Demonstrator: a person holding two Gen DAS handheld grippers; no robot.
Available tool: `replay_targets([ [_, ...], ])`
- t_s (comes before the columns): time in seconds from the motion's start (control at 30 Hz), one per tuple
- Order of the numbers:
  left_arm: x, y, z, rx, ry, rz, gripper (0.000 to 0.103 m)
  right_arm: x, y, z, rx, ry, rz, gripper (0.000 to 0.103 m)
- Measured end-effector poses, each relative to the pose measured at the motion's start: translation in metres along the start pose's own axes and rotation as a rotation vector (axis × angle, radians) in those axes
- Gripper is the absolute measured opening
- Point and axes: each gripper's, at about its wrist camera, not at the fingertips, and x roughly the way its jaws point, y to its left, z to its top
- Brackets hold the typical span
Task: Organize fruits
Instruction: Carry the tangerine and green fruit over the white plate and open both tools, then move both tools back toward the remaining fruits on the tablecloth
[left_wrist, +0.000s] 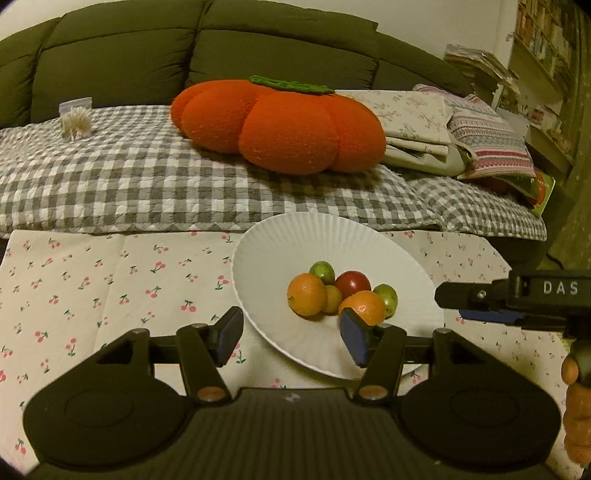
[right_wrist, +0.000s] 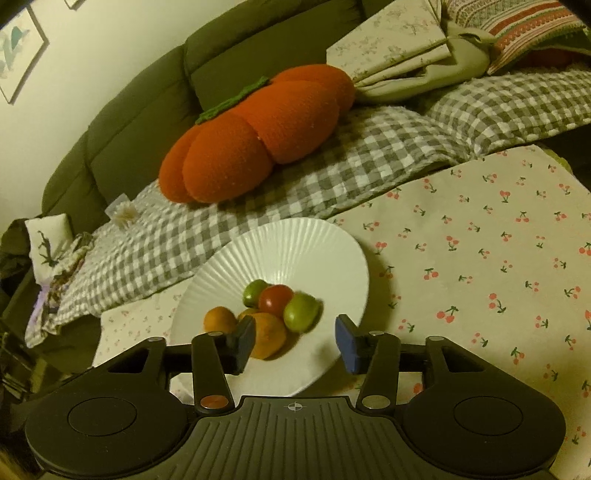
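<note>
Six fruits: heaped together in the dip of the white plate (left_wrist: 295, 236) – two oranges, three green ones, one red.
Left gripper (left_wrist: 291, 338): jaws apart, nothing between them; their gap frames the near rim of the plate.
Near orange (left_wrist: 364, 306): just beyond the left gripper's right-hand pad, partly hidden by it; touching or not, I cannot tell.
Far orange (left_wrist: 306, 294): ahead of the left jaws, pressed against the small yellow-green fruit (left_wrist: 332, 298).
Red fruit (right_wrist: 275, 299): ahead of the right jaws, wedged between two green fruits.
Right gripper (right_wrist: 295, 345): jaws apart and empty – bare plate shows between the pads.
Green fruit (right_wrist: 302, 312): blurred, just beyond the right jaws' gap.
Table (right_wrist: 480, 258): cherry-print cloth under the plate.
Pumpkin cushion (left_wrist: 277, 125): well beyond both grippers, on the checked blanket (left_wrist: 129, 177).
</note>
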Motion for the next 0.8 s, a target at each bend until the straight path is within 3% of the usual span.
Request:
replay_targets([
  [0.2,-0.017,0.003,-0.002,-0.040,0.024,0.011,0.058,-0.006,0.010,-0.008,0.011,0.032,0.028,0.053],
  [0.37,-0.036,0.011,-0.007,-0.066,0.037,0.029,0.065,-0.013,0.023,-0.020,-0.008,0.055,0.040,0.057],
  [0.8,-0.070,0.021,-0.032,-0.068,0.068,0.125,0.075,-0.043,0.044,-0.047,-0.072,0.082,0.064,0.067],
])
